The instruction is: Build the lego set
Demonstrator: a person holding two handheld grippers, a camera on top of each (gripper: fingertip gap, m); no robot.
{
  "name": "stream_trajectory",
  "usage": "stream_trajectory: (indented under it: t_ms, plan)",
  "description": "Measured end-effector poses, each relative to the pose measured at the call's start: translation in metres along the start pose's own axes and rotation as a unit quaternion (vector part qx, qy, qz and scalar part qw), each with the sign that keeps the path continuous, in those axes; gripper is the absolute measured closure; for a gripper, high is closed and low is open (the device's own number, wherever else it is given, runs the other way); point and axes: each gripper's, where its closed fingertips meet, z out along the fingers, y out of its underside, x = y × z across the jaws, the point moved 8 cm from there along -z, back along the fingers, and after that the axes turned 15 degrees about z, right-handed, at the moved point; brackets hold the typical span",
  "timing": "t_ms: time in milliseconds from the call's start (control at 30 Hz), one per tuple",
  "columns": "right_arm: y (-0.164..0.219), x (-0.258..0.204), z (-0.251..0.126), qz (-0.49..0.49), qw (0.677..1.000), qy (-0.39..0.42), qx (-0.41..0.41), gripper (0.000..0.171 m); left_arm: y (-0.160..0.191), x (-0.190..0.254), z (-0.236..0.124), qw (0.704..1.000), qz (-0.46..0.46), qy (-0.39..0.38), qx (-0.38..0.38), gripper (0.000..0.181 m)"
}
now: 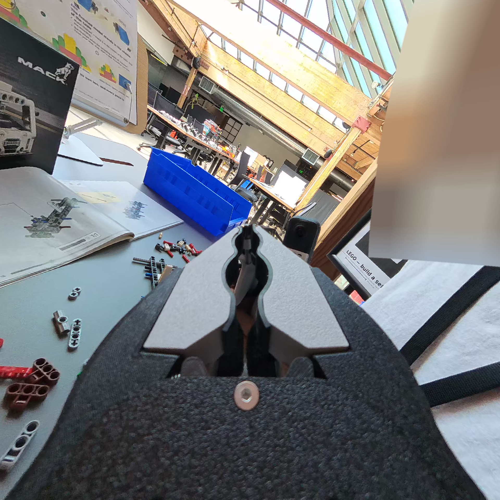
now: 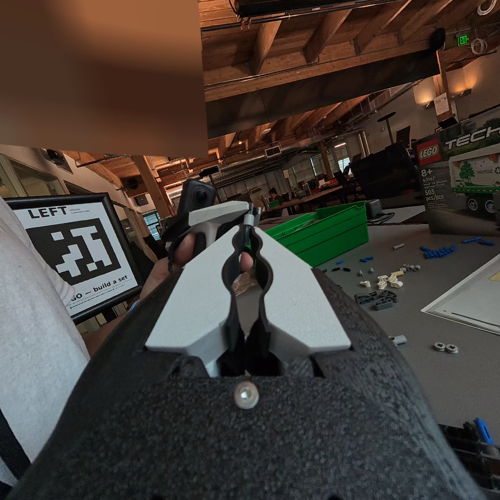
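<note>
My two grippers meet tip to tip above the grey table (image 2: 392, 378), both raised in front of a person in a white shirt. My right gripper (image 2: 247, 230) is shut on a thin black axle (image 2: 247, 230) that carries a small grey bush (image 2: 249, 219). My left gripper (image 1: 247, 230) is shut on the other end of the same axle (image 1: 246, 232); in the right wrist view it comes in from the left (image 2: 253, 209), held by a hand. A partly built grey and black assembly (image 1: 157, 267) lies on the table (image 1: 108, 297) below.
An open instruction booklet (image 1: 67, 216), a blue bin (image 1: 194, 192) and scattered red, grey and brown pieces (image 1: 29, 384) lie to the left. A green bin (image 2: 324, 232), the set's box (image 2: 460, 184), blue pins (image 2: 438, 253), tan connectors (image 2: 387, 281) and a framed sign (image 2: 75, 254) lie around the right gripper. My left and right fingertips are right by each other.
</note>
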Motion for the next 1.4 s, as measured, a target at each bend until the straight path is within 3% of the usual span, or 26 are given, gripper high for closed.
stream_trajectory:
  t_ms: [100, 200, 300, 533, 733, 1067, 1233, 1400]
  plan:
    - [-0.001, 0.003, 0.0, -0.008, 1.0, 0.006, -0.02, 0.17, 0.0, -0.003, 0.001, 1.0, 0.003, -0.006, -0.01, 0.181]
    - [-0.004, 0.007, -0.004, -0.021, 0.997, 0.012, -0.067, 0.154, -0.001, -0.008, 0.002, 1.0, 0.009, -0.004, -0.011, 0.181]
    - [-0.017, 0.009, -0.012, -0.057, 0.992, 0.039, -0.102, 0.149, 0.002, -0.012, 0.006, 0.999, 0.019, 0.001, -0.026, 0.181]
    - [-0.034, 0.005, -0.018, -0.074, 0.977, 0.057, -0.19, 0.161, 0.014, -0.007, 0.027, 0.996, 0.054, 0.037, -0.059, 0.179]
    - [-0.036, 0.01, -0.029, -0.043, 0.98, 0.044, -0.19, 0.17, 0.02, 0.0, 0.038, 0.992, 0.08, 0.068, -0.068, 0.18]
    - [-0.034, 0.019, -0.039, -0.05, 0.971, 0.043, -0.23, 0.171, 0.023, -0.001, 0.046, 0.966, 0.189, 0.094, -0.147, 0.181]
    - [-0.033, 0.024, -0.044, -0.064, 0.971, 0.051, -0.224, 0.171, 0.023, -0.004, 0.052, 0.96, 0.197, 0.096, -0.172, 0.179]
    - [-0.04, 0.049, -0.073, -0.12, 0.947, 0.155, -0.255, 0.171, 0.025, -0.007, 0.045, 0.957, 0.221, 0.047, -0.184, 0.173]
